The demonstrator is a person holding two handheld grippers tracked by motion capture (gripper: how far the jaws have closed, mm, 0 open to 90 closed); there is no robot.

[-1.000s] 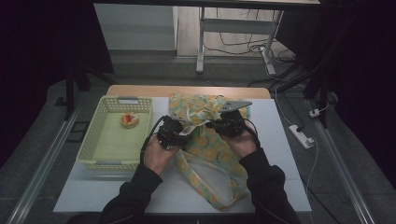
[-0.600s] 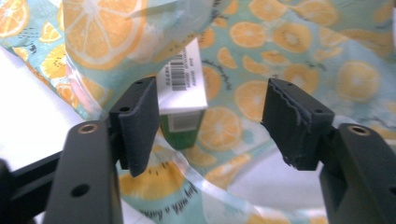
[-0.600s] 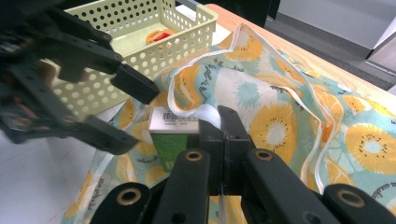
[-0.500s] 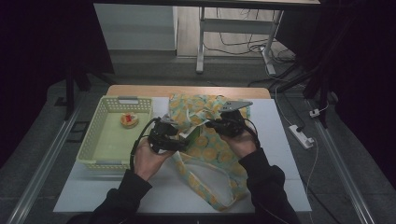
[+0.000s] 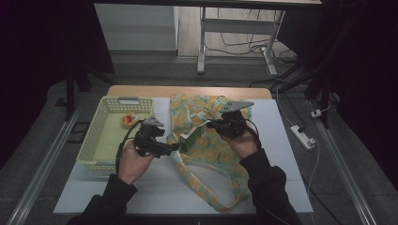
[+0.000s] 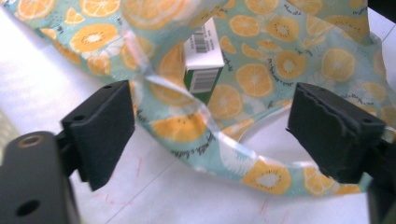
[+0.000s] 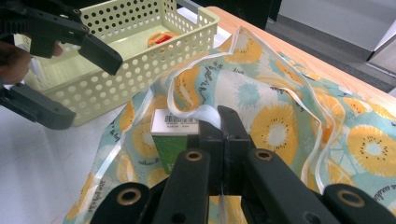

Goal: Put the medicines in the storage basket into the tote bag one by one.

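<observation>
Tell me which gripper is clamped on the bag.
The right gripper: its jaws pinch the fruit-print bag's white edge, while the left gripper gapes open.

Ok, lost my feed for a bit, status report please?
Left gripper open at the bag's strap. Right gripper shut on bag rim, green carton at the mouth. Basket alongside, nothing blocking.

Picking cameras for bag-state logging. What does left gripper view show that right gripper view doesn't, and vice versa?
Left gripper view alone: the left gripper, jaws wide open, framing a bag strap that lies on the white table.
Right gripper view alone: the right gripper shut on the bag's white edge, plus the yellow basket holding a small orange item.
Both: the orange-print bag and the green-and-white box at its mouth.
</observation>
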